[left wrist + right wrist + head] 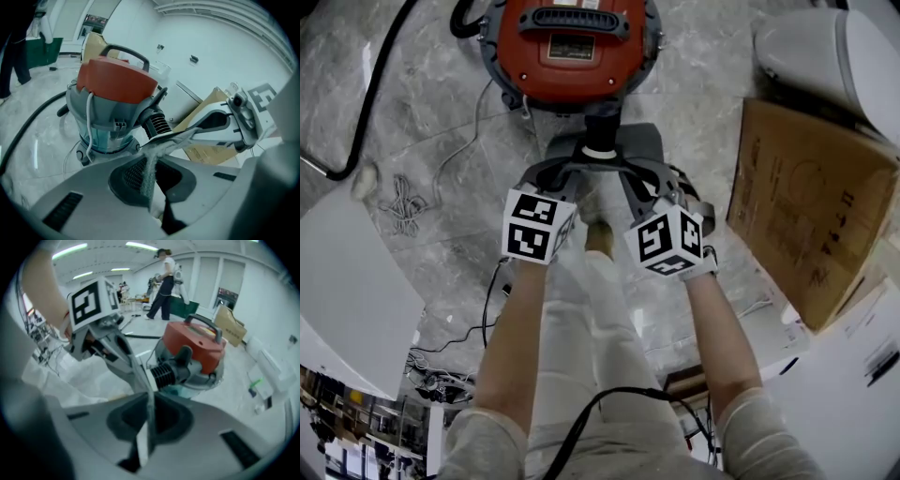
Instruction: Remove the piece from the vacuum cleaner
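Both claws were pressed together with nothing between their own jaws. The left claw (152, 147) and the right claw (149, 387) met tip to tip, each working as one stiff finger. The likeliest trouble was a slip: thin closed tips bearing on a round ribbed part had little purchase and could skate off it or past each other. A pull might also drag the whole vacuum (108, 117) across the floor (422, 94), since nothing held it down. The cuff (157, 123), black and ribbed, sat just beyond the joined tips at the vacuum's inlet; whether they touched it could not be told. The red lid (117, 82) rose farther beyond.
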`<action>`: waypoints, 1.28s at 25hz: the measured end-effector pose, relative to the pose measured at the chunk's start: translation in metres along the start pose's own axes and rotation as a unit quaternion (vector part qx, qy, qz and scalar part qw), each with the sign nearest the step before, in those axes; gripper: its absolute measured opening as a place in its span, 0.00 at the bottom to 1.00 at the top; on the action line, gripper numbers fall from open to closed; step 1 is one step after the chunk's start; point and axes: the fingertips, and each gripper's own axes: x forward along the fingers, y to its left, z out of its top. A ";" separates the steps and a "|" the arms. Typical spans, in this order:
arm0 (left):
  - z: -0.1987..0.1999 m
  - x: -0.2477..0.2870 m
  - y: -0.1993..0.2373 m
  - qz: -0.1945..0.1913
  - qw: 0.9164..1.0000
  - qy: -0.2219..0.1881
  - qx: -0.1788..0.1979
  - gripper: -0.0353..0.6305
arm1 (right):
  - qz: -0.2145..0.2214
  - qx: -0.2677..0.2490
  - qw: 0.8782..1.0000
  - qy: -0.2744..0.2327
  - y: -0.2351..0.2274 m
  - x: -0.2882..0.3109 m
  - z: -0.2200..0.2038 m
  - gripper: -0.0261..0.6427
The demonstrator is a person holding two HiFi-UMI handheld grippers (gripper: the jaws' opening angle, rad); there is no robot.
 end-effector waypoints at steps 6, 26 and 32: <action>0.006 -0.013 -0.008 0.008 0.999 -0.014 0.038 0.10 | 0.029 0.112 0.993 -0.033 -0.002 0.007 -0.010 0.08; 0.002 -0.006 -0.004 0.011 1.000 -0.005 0.029 0.10 | 0.000 0.037 0.999 0.011 0.007 0.012 -0.017 0.08; -0.009 0.001 0.003 0.003 1.000 0.000 -0.009 0.10 | -0.028 -0.029 0.999 0.019 0.006 0.001 -0.003 0.08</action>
